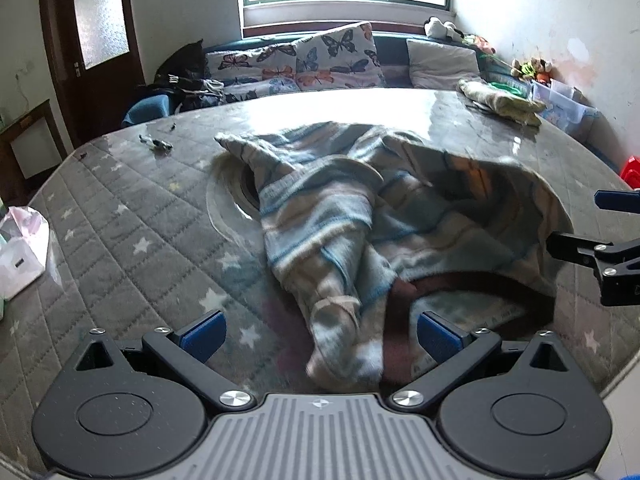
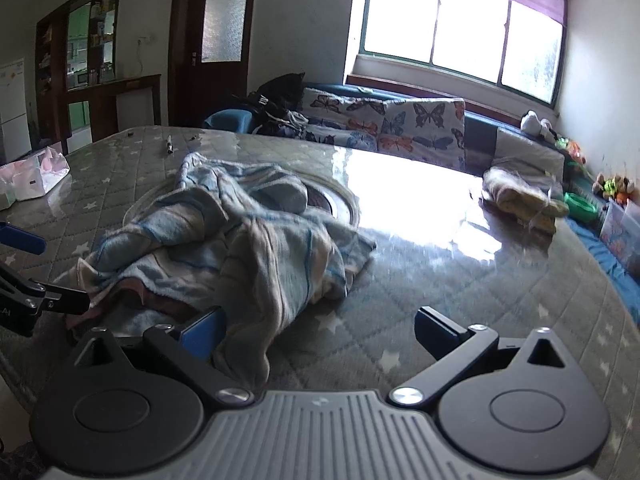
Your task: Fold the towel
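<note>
A blue and beige striped towel (image 1: 360, 216) lies crumpled on the glass-topped table (image 1: 120, 220), which has a grey star-quilted cloth beneath the glass. My left gripper (image 1: 320, 336) is open at the near edge, and a hanging end of the towel lies between its blue pads (image 1: 204, 334). In the right wrist view the same towel (image 2: 224, 240) is heaped left of centre. My right gripper (image 2: 318, 334) is open, with a towel fold draped against its left finger. Each gripper shows in the other's view: the right gripper (image 1: 592, 222) beside the towel's right edge, the left gripper (image 2: 40, 268) by its left edge.
A second, yellowish cloth (image 1: 500, 100) (image 2: 520, 196) lies at the table's far right. A pen (image 1: 156, 144) and a white and pink bag (image 1: 20, 252) sit on the left side. A sofa with butterfly cushions (image 1: 332, 56) stands behind the table.
</note>
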